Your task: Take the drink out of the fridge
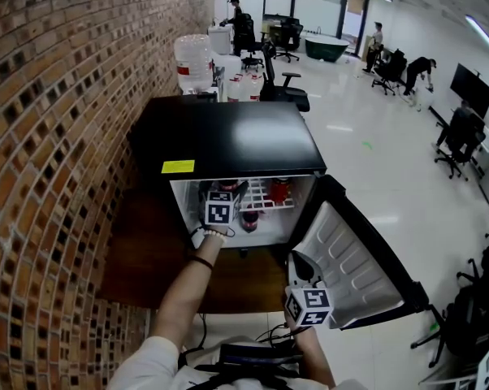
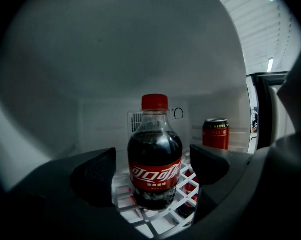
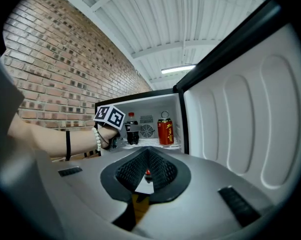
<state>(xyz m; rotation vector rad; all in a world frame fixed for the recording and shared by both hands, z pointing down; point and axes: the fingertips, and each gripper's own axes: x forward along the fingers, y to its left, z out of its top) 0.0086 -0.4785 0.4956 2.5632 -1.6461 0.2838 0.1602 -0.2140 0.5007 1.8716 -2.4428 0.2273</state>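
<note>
Brick wall (image 1: 58,136) runs along the left of the black fridge (image 1: 228,136), whose door (image 1: 350,258) stands wide open to the right. Inside, a white wire shelf (image 2: 155,224) carries the drink. The left gripper (image 2: 153,166) reaches into the compartment, jaws spread wide on either side of the cola bottle (image 2: 155,159), neither pad touching it. The right gripper (image 3: 146,171) hovers outside by the door, jaws closed together on nothing. The red-capped bottle stands upright, with a red can (image 2: 215,134) behind it to the right.
</note>
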